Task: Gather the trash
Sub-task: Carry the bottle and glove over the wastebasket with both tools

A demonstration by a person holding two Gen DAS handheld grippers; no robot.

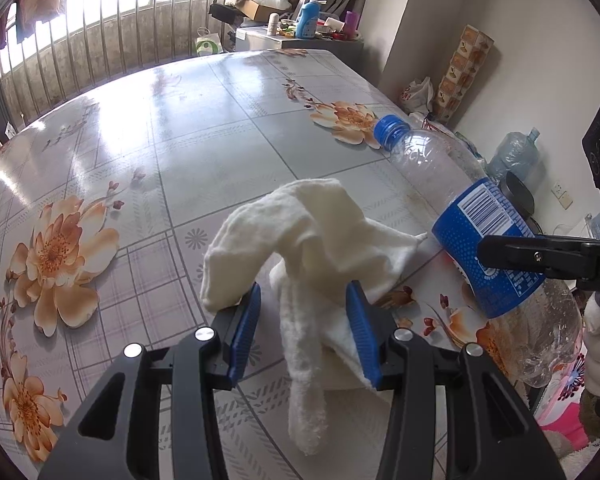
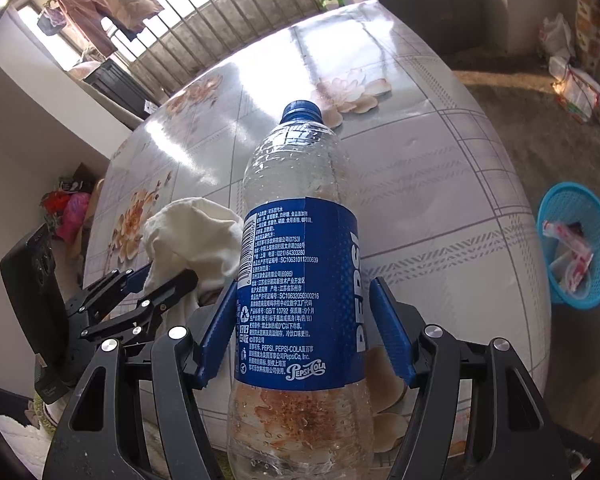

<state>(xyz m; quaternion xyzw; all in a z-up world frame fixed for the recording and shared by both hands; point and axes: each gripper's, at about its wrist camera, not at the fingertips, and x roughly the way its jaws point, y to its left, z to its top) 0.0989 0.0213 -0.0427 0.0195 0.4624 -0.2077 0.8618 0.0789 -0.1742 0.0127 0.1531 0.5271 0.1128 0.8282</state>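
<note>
Right hand-held gripper [image 2: 304,332] is clamped on the empty Pepsi bottle [image 2: 300,280] above the floral tabletop [image 1: 204,128], while the left hand-held gripper [image 1: 304,304] sits wide open around the crumpled white cloth [image 1: 300,240].

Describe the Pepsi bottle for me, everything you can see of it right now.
The Pepsi bottle is clear, dented plastic with a blue screw cap still on and a blue wrap label carrying white print and a barcode. It looks empty apart from droplets and brownish residue inside. It sits between the blue fingers of the right gripper, cap pointing away from the camera over the floral table. The left finger touches the label; contact on the right is unclear. The white cloth lies just beside it.
</note>
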